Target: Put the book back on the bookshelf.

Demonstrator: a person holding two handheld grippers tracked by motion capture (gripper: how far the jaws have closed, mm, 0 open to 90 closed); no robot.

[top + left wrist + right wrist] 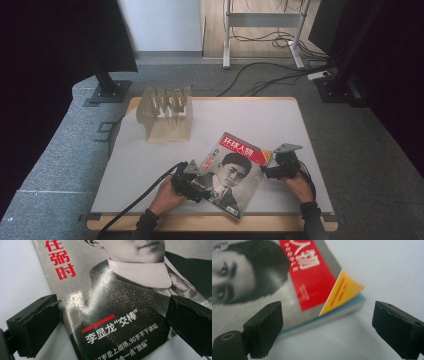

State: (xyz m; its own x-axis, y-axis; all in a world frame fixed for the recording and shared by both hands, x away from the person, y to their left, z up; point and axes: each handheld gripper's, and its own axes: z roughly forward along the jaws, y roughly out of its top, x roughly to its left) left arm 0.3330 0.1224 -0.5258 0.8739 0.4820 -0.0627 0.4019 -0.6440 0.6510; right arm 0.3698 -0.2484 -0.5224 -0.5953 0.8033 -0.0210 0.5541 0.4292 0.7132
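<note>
Here, magazine (231,175), open left gripper (110,322) perhaps grazing it.

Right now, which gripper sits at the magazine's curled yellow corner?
The right gripper: the magazine's lifted yellow corner lies between its open jaws. The left gripper straddles the cover's lower edge.

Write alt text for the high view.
A magazine with a portrait cover lies angled on a white table, a hand-held gripper at each side: the left gripper over its lower left edge, the right gripper by its right edge. A slotted rack stands behind.
</note>
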